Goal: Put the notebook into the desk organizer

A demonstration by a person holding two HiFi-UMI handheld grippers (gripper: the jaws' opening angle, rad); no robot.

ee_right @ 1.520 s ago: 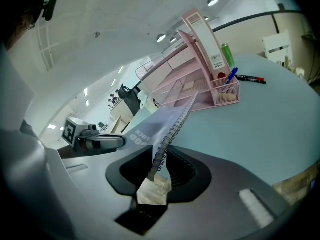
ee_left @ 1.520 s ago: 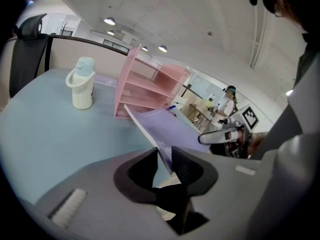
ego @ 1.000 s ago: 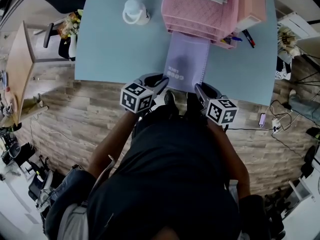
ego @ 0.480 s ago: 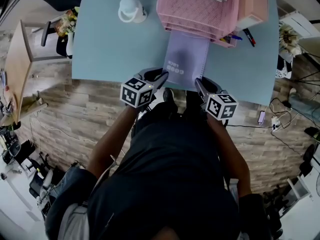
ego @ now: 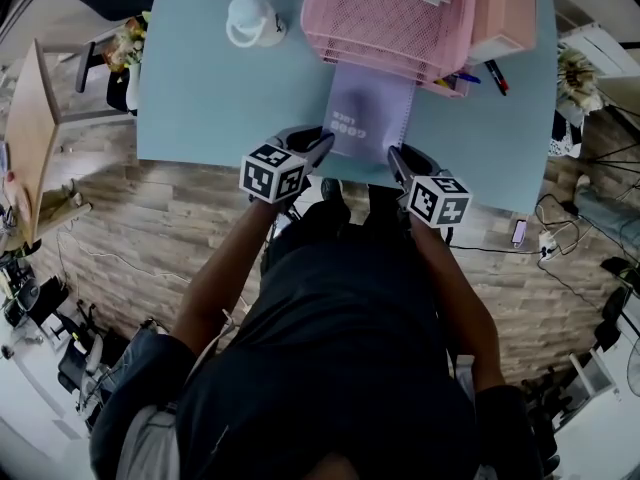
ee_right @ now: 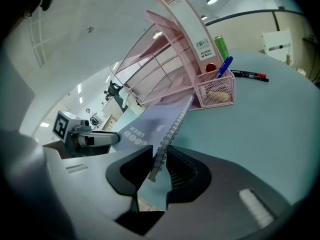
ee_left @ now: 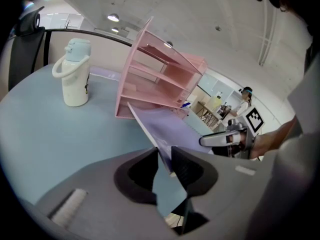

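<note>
At the tabletop point(ego: 220, 98) edge, left tool point(ee_left: 165, 159) and right tool point(ee_right: 159, 160) are clamped on the near corners of the thin, probably light and floppy notebook point(ego: 368, 118), whose far end meets the desk organizer point(ego: 390, 28).

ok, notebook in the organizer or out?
Mostly out: the notebook only reaches the organizer with its far edge; left gripper and right gripper clamp its near corners.

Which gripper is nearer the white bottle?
Left. The left gripper grips the notebook edge nearest the bottle; the right gripper grips the spiral edge, across the notebook from it.
</note>
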